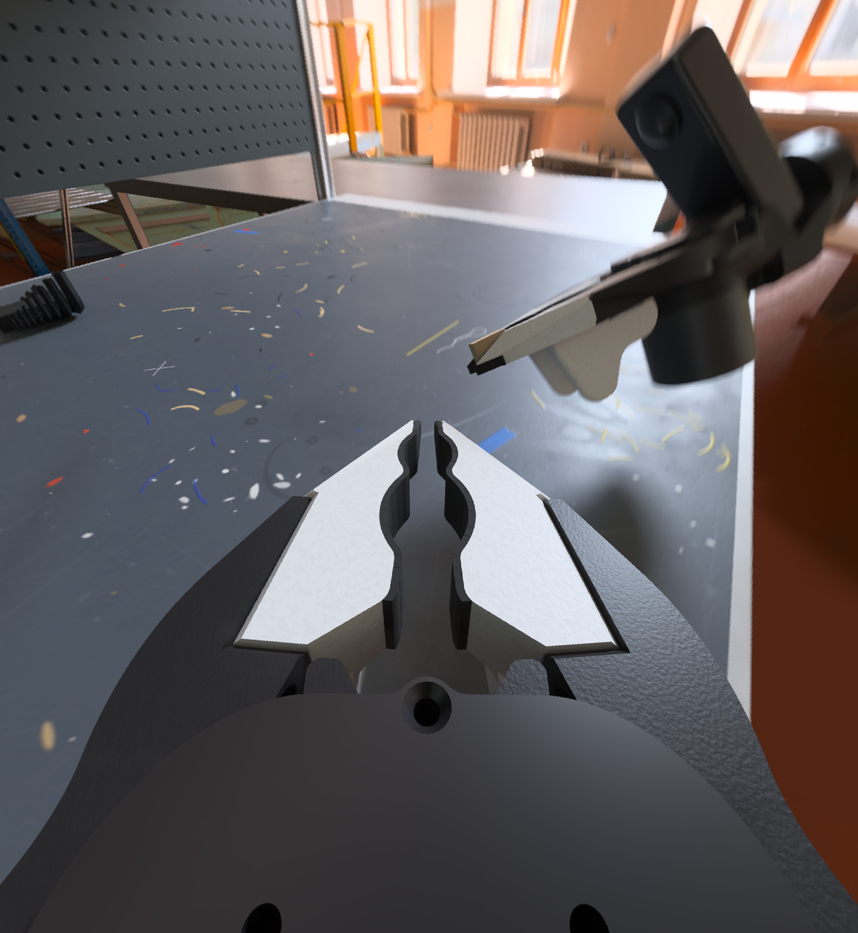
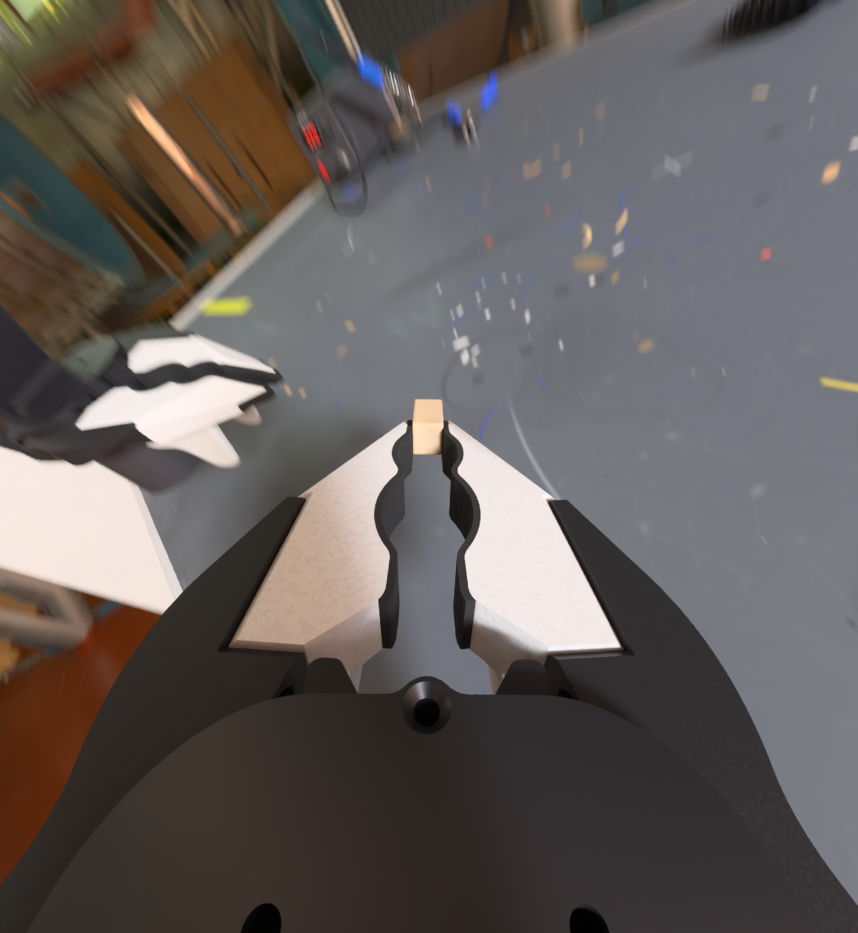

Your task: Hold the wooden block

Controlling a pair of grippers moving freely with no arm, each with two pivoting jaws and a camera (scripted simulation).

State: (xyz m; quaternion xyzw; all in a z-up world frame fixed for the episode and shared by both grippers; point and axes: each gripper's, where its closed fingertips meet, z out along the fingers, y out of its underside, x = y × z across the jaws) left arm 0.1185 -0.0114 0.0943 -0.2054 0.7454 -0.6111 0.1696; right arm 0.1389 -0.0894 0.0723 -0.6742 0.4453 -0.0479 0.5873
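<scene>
The wooden block is a small pale cube pinched between the tips of my right gripper, held above the grey table. In the left wrist view the right gripper hangs at the upper right over the table, seen side-on, and the block shows as a pale wedge at its tip. My left gripper is shut with nothing between its fingers, just above the table. It also shows at the left of the right wrist view.
The grey table is strewn with small coloured flecks and shavings. A black stepped object sits at its far left. A perforated grey panel stands behind. The table's right edge drops to an orange floor.
</scene>
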